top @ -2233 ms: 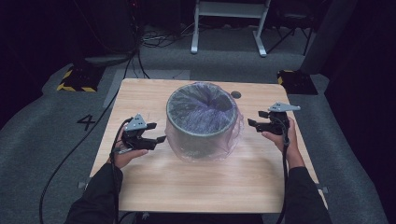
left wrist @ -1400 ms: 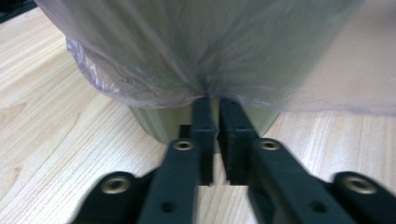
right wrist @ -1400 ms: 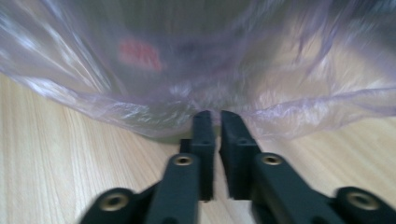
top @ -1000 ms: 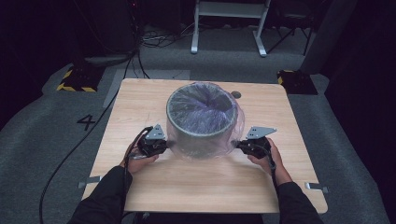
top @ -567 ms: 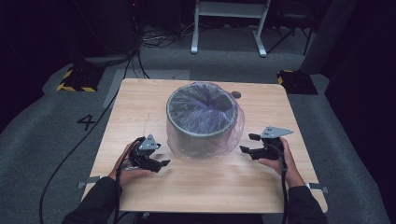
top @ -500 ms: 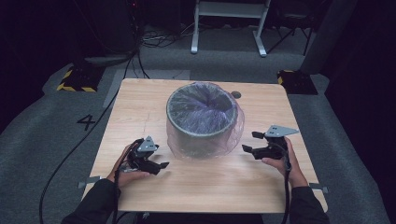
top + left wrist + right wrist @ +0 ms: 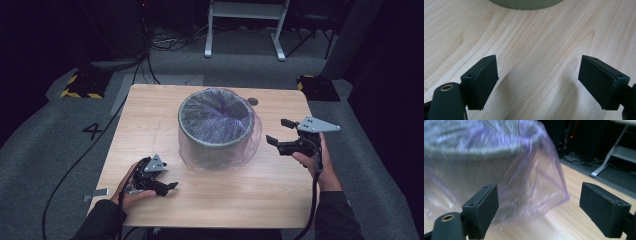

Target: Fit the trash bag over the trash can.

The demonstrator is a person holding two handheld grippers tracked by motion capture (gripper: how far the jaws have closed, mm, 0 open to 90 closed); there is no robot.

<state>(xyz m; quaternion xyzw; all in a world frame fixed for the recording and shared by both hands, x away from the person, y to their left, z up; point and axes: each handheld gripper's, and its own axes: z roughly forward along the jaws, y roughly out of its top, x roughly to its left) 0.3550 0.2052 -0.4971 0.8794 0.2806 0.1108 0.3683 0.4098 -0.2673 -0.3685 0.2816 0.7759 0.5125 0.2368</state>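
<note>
A round grey-green bin stands mid-table, lined with a see-through purple bag whose skirt hangs over the rim down to the wood. My left gripper lies low over the table's near-left part; its jaws have just been opening and stand open over bare wood, with the bin's base ahead. My right gripper is raised at the bin's right. Its jaws have just been opening too and stand open, with the bag's skirt loose in front of them and nothing pressed.
The wooden table has a small dark round mark behind the bin. A grey tab sticks out at the near-left edge. Cables, yellow-black striped blocks and a metal stand's legs are on the floor beyond.
Both grippers were shut at the bin's base a second ago; now both are open. The left one has drawn back toward the near-left, the right one has risen out to the right.
</note>
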